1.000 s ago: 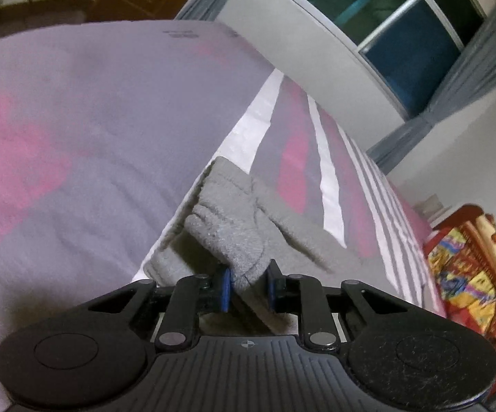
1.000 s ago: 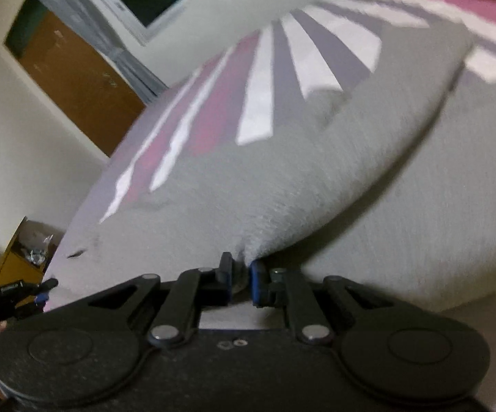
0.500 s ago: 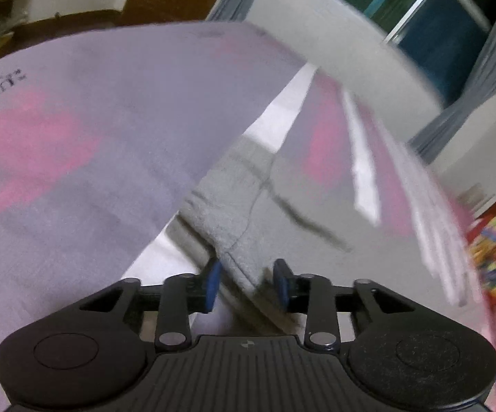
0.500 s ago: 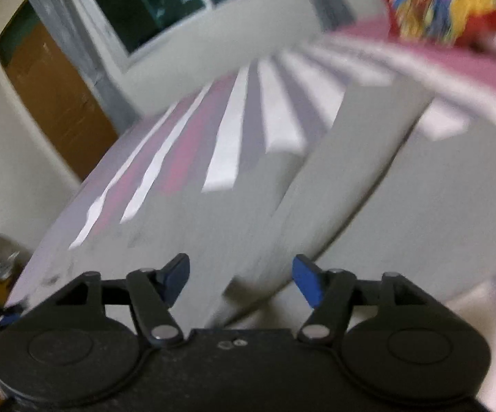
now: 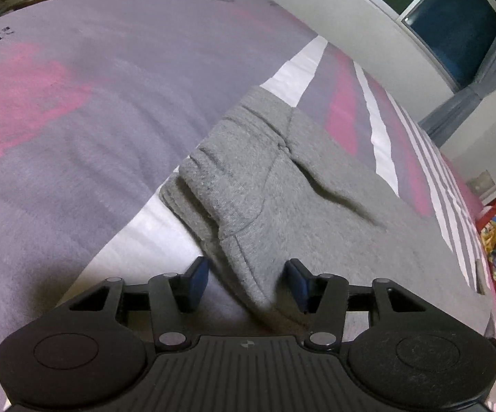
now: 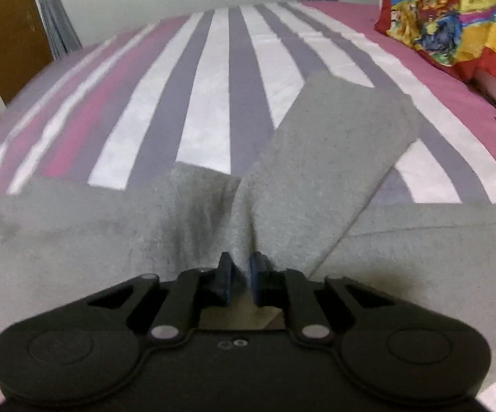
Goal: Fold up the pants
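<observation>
Left gripper [image 5: 248, 283] fingers apart around the edge of the grey pants [image 5: 282, 185] on the bed [image 5: 76, 137]; right gripper [image 6: 240, 276] fingers clamped on pants fabric.

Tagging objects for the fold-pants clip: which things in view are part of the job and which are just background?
Part of the job:
- gray sweatpants, lying on the bed
- left gripper, open, straddling a pants edge
- right gripper, shut on a pinch of the pants

Just lying about:
- striped bedsheet (work surface)
- colorful patterned blanket
- window
- gray curtain
- wooden door
</observation>
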Tool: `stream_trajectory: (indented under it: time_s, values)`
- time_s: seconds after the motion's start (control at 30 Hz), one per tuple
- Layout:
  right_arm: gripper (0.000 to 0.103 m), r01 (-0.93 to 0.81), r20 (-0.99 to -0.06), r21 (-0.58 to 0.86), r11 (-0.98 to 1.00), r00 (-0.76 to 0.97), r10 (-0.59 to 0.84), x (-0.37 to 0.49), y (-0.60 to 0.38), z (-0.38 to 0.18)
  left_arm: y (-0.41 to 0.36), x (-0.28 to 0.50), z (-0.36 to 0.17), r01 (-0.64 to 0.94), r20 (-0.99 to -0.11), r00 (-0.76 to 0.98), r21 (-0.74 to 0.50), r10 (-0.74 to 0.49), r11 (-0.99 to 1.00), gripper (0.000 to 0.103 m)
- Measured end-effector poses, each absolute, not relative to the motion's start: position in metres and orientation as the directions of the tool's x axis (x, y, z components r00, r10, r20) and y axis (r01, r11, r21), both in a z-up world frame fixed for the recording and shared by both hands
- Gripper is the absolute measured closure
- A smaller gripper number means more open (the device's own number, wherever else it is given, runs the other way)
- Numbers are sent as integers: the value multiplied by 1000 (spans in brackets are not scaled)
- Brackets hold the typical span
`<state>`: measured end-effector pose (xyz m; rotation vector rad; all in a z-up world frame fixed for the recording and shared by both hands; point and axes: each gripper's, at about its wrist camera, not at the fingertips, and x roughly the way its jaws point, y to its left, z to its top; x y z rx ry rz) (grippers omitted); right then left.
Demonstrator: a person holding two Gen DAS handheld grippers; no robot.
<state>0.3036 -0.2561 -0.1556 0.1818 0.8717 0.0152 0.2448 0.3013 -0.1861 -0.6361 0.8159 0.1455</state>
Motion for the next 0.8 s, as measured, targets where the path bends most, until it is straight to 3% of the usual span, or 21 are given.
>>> stream_trajectory:
  time_s: [0.13, 0.27, 0.3, 0.37, 0.47, 0.6, 0.63, 0.7, 0.8]
  values:
    - [96, 45, -724, 191, 981, 681, 109, 242, -281, -137, 300, 239, -188, -345, -711, 694, -465, -113, 815, 52]
    - [97, 48, -801, 148, 988, 591, 92, 212, -291, -168, 296, 237, -188, -338, -709, 698, -456, -106, 823, 52]
    - [95, 56, -783, 172, 984, 614, 102, 209, -295, -164, 296, 237, -188, -339, -710, 696, -457, -108, 822, 52]
    - [77, 45, -714, 189, 981, 693, 106, 205, -296, -144, 296, 237, -188, -339, -710, 696, -457, -108, 822, 52]
    - [76, -7, -680, 125, 992, 728, 91, 223, -283, -124, 295, 237, -189, -341, -712, 695, -454, -104, 823, 52]
    - [72, -49, -763, -19, 999, 646, 17, 271, -269, -145, 294, 236, -188, -342, -711, 695, -452, -102, 824, 52]
    - [76, -42, -784, -69, 997, 620, -28, 280, -268, -152, 294, 235, -188, -341, -711, 695, -454, -105, 823, 52]
    - [95, -45, -787, -70, 997, 616, -27, 282, -274, -154, 296, 235, -188, -337, -710, 695, -460, -112, 821, 52]
    - [99, -20, -761, -27, 999, 649, -8, 256, -286, -142, 296, 235, -188, -336, -711, 694, -458, -113, 823, 52]
